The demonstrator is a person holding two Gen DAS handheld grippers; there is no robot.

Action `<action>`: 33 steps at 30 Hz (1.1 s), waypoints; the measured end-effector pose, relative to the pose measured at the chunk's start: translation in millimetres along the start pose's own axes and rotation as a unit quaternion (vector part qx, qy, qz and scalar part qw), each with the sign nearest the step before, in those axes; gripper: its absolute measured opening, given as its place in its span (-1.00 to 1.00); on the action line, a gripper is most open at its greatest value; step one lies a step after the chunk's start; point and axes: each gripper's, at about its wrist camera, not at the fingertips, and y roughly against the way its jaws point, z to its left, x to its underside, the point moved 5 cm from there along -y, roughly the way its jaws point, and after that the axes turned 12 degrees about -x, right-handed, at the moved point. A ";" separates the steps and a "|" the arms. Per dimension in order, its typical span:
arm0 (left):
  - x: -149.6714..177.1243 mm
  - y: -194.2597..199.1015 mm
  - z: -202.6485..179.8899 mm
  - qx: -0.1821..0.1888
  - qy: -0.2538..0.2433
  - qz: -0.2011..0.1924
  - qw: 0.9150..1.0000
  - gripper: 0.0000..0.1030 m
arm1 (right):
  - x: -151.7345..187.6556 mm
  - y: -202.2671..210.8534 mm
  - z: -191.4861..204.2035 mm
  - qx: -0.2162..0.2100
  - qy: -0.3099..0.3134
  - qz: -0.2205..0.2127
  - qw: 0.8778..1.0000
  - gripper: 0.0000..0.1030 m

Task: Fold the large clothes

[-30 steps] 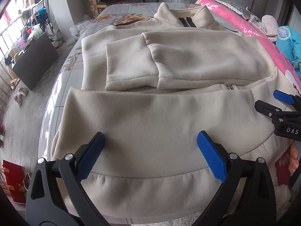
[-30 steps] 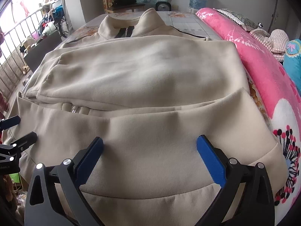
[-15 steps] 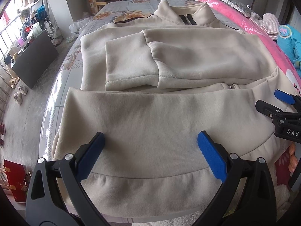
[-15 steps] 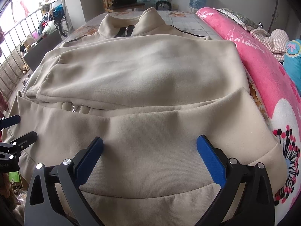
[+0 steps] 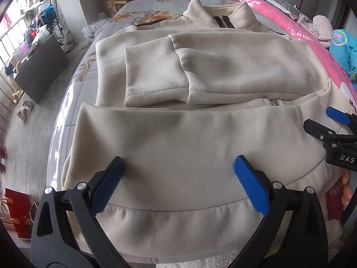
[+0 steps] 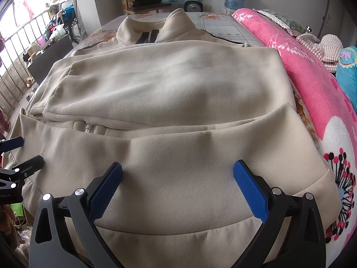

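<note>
On the bed: a beige zip-up jacket [image 5: 178, 138] lies flat, collar at the far end, hem at the near end.
Bed [image 5: 142, 6]: covered by a grey floral sheet, bare along the left and far sides of the jacket.
Jacket fold: the near hem part is turned up over the body, its folded edge running left to right just near the sleeve cuffs.
Sleeves [image 5: 200, 73]: both lie folded across the chest, one overlapping the other, cuffs pointing near.
Collar [image 6: 156, 26]: stands up at the far end, with the dark zipper tape between its two halves.
Zipper pull [image 6: 88, 128]: small and metallic, showing in the gap between the sleeves and the turned-up hem.
Left gripper [image 5: 178, 178]: over the near left part of the hem band, jaws spread wide with nothing between the blue pads; whether the tips touch the cloth cannot be told.
Right gripper [image 6: 177, 183]: over the near right part of the hem band, jaws also spread wide and holding nothing.
Pink blanket [image 6: 312, 78]: runs along the right side of the bed, just beside the jacket's right edge.
Knitted item [image 6: 328, 47]: cream and pink, lying on the pink blanket at the far right.
Floor at left: a dark board [image 5: 42, 67] leaning near the railing, with shoes [image 5: 22, 111] beside it.
</note>
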 end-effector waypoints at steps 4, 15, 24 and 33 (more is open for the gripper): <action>-0.6 -0.2 0.0 0.000 0.001 0.001 1.000 0.86 | 0.3 0.0 0.2 0.000 0.000 0.000 1.000 0.88; -0.4 -0.8 0.5 -0.003 0.003 0.002 1.000 0.87 | 0.2 -0.2 -0.1 0.000 0.000 0.000 1.000 0.88; -0.5 0.1 1.1 0.002 -0.006 0.009 1.000 0.87 | 0.8 -0.2 -0.4 0.003 -0.003 -0.003 1.000 0.88; -46.2 67.6 41.7 -0.035 0.003 -0.087 0.996 0.87 | 1.1 0.0 -0.8 0.000 -0.001 0.000 1.000 0.88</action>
